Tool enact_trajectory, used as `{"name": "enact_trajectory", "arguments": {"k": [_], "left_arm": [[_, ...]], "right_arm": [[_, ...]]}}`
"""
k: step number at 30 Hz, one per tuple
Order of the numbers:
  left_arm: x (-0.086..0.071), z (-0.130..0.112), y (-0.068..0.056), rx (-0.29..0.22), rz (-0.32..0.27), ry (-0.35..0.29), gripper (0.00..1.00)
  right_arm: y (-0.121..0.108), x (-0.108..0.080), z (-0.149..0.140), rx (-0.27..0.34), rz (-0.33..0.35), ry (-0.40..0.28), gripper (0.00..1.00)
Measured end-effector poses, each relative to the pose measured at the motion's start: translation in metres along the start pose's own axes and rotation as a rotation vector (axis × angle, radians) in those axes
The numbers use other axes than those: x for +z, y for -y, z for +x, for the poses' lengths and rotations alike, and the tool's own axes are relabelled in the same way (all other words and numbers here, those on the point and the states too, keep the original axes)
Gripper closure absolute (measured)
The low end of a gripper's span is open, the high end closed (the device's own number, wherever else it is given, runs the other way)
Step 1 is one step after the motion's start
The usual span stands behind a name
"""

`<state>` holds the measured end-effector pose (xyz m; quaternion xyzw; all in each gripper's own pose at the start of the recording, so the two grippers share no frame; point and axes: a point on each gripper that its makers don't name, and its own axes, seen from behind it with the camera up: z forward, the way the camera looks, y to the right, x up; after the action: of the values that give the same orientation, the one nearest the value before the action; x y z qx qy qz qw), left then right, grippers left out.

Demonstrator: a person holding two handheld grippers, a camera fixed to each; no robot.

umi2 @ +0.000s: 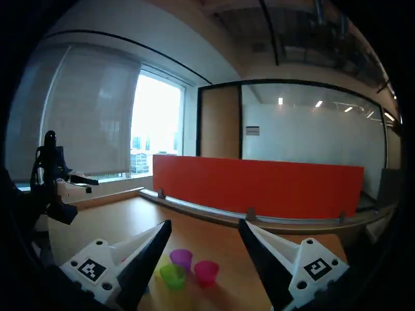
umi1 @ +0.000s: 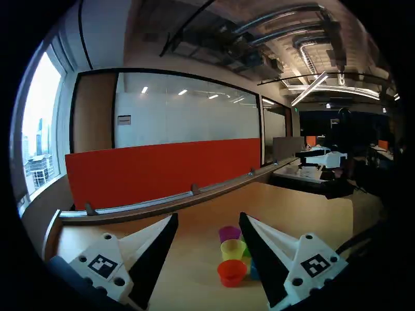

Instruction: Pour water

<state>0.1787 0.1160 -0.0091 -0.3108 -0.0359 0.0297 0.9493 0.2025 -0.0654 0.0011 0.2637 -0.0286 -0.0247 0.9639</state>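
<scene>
In the left gripper view, the left hand-held gripper [umi1: 208, 215] is spread wide and grasps nothing. Between its white fingers, a cluster of small plastic cups stands on the wooden counter [umi1: 290, 207], apart from both fingers. Every cup is upright, its long axis vertical and its mouth pointing up. Five show here. An orange cup [umi1: 232, 272] is nearest, a yellow cup [umi1: 233, 249] is just behind it, and a purple cup [umi1: 229, 233] is farthest. Slivers of a green cup [umi1: 246, 252] and a blue cup [umi1: 253, 270] are partly hidden by the right finger. Beyond them, one red divider [umi1: 166, 171] lines the counter's far edge, with a glass wall [umi1: 187, 119] behind.

In the right gripper view, the right hand-held gripper [umi2: 204, 222] is likewise released and empty. Four upright cups can be counted low between its fingers: green, a pink cup [umi2: 206, 272], purple, and a yellow edge. One bright window [umi2: 155, 129] lies far off.
</scene>
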Motion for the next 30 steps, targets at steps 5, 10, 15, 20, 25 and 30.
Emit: {"name": "enact_trajectory", "arguments": {"k": [5,10,15,20,25,30], "left_arm": [[0.001,-0.002,-0.011,0.01,-0.054,0.017,0.14],[0.001,-0.002,-0.02,0.022,-0.104,0.033,0.14],[0.001,-0.005,-0.023,0.023,-0.132,0.054,0.14],[0.002,-0.013,-0.025,0.042,-0.15,0.077,0.14],[0.003,-0.025,-0.031,0.055,-0.178,0.108,0.14],[0.003,-0.037,-0.04,0.064,-0.212,0.137,0.14]], "right_arm": [[0.012,0.001,-0.005,-0.015,0.051,0.038,0.0],[0.022,0.002,-0.011,-0.05,0.1,0.076,0.0],[0.028,0.004,-0.014,-0.091,0.123,0.105,0.0],[0.03,0.006,-0.02,-0.108,0.14,0.136,0.0],[0.032,0.007,-0.028,-0.112,0.159,0.179,0.0],[0.034,0.008,-0.04,-0.108,0.186,0.233,0.0]]}}
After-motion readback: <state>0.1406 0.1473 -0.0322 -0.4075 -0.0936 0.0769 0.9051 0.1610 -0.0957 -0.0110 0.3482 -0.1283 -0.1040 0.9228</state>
